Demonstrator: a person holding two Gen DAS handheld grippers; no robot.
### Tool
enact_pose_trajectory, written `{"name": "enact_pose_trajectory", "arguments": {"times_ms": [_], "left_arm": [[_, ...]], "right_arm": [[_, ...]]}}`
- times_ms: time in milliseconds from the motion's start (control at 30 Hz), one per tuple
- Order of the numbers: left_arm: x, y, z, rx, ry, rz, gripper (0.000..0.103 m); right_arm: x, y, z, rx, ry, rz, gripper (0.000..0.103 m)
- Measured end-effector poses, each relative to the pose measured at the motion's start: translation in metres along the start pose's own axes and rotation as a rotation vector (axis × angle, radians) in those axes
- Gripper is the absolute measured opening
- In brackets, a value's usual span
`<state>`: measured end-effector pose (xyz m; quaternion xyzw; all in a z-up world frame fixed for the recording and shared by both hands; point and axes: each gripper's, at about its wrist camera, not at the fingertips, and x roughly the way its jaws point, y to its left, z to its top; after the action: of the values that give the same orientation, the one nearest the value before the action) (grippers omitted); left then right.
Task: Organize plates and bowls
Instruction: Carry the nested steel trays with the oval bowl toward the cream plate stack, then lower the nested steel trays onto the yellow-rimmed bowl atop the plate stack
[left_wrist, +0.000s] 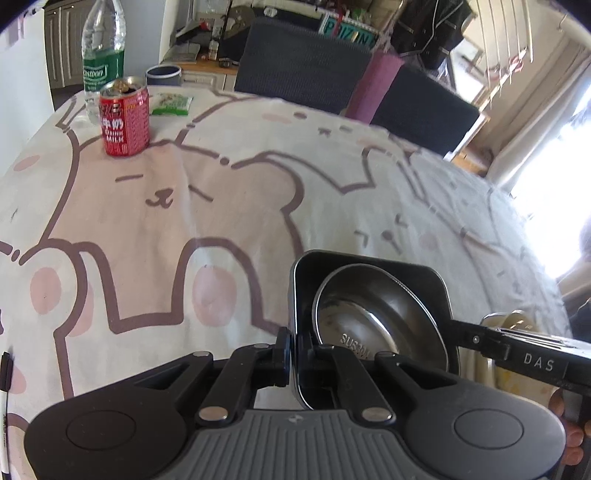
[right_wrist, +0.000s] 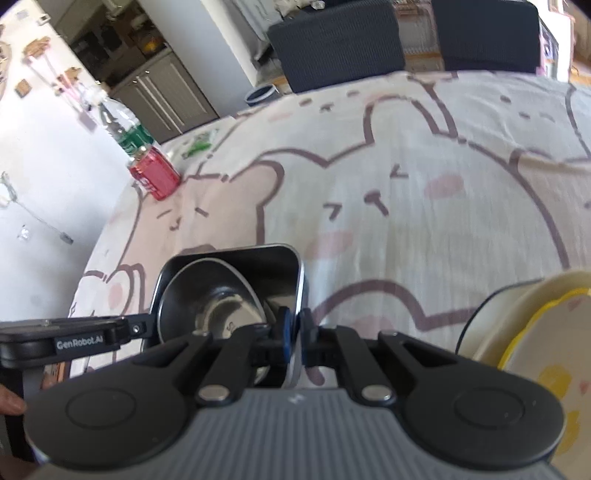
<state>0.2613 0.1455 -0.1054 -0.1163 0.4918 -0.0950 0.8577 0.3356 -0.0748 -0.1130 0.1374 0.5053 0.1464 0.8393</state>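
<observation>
A dark square metal dish (left_wrist: 369, 258) holds a round stainless steel bowl (left_wrist: 380, 314) and hangs a little above the cartoon-bear tablecloth (left_wrist: 221, 206). My left gripper (left_wrist: 293, 350) is shut on the dish's left wall. In the right wrist view, my right gripper (right_wrist: 297, 332) is shut on the opposite wall of the same dish (right_wrist: 258, 266), with the steel bowl (right_wrist: 210, 302) inside it. Each gripper shows in the other's view, reaching in from the side. A cream bowl with a yellow rim (right_wrist: 546, 332) stands on the table just right of the right gripper.
A red milk can (left_wrist: 125, 118), a clear water bottle (left_wrist: 103, 55) and a green snack packet (left_wrist: 171, 103) stand at the table's far left. Dark chairs (left_wrist: 303, 62) line the far edge. A pen (left_wrist: 5, 387) lies at the near left edge.
</observation>
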Motion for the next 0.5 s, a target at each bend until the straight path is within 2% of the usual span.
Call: {"name": "enact_pose_trajectory", "arguments": {"times_ms": [233, 500], "left_arm": [[-0.024, -0.017, 0.001, -0.022, -0.078, -0.05, 0.005], [-0.037, -0.061, -0.002, 0.005, -0.126, -0.116, 0.005]], "right_arm": [[-0.03, -0.008, 0.005, -0.022, -0.051, 0.045, 0.006], [-0.075, -0.036, 0.007, 0.001, -0.123, 0.053, 0.006]]}}
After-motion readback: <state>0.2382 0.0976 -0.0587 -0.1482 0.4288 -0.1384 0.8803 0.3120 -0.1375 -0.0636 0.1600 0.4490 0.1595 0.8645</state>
